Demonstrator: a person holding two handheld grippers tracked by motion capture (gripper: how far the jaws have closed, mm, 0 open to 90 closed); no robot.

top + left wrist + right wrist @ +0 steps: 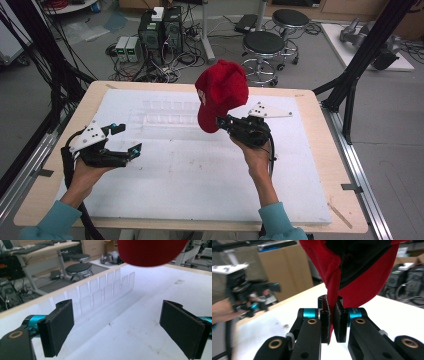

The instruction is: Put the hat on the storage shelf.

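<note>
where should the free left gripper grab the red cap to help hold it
Judging by its pose, the thin brim edge is the best grip. The red cap hangs raised above the table, pinched at a fabric edge by the right gripper. The left gripper is open and could come in from the left, closing flat on the thin edge rather than the rounded crown.

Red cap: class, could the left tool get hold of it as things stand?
Probably yes. The left tool is open and holds nothing, and the cap hangs in the air from the right tool with bare table between them.
</note>
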